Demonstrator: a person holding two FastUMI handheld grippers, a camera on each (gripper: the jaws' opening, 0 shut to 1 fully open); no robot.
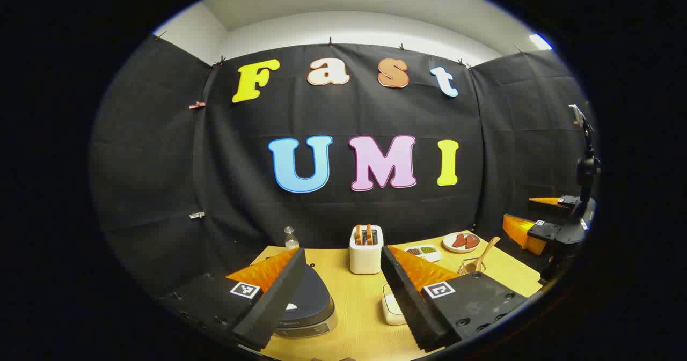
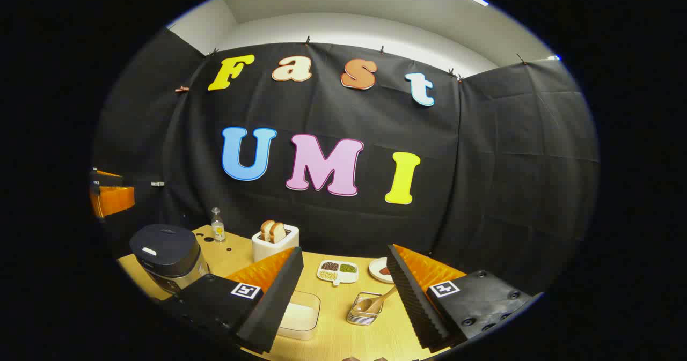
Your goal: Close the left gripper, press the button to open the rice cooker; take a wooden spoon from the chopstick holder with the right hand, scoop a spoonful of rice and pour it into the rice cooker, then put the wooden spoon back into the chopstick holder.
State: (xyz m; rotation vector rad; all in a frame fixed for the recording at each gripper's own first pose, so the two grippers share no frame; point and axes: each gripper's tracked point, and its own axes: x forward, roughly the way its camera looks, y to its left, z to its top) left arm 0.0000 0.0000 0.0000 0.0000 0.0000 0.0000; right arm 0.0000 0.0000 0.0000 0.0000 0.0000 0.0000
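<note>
- Since nothing's been touched yet as far as I can tell, both tongs are hanging above the wooden table [image 2: 343, 334] with jaws spread wide and nothing between them
- left gripper [image 1: 343, 296] sits right over the rice cooker [image 1: 306, 304], lid down, dark dome with the pale button on top. It'll need to close up first so the fingers make one blunt tip for the push
- the button should be stiff and springy I'd guess, so a straight-down poke, not a glancing one, or the tip could skid on that smooth lid
- right gripper [image 2: 343, 296] is up and back from the chopstick holder [image 2: 365, 312], a little wire basket just ahead between its fingers
- wooden spoon [image 2: 375, 302] leans in the basket, bowl down, handle sticking up toward the right finger. Light, stiff, bit slick probably; I'd pinch mid-handle so it doesn't swivel once loaded
- the basket looks light too, might drag along when the spoon lifts
- clear rice tub [image 2: 300, 318] is just left of the basket, touching nothing, white rice low inside
- in the right gripper view the cooker is well off to the left, so that's a long carry with a full spoon
</note>
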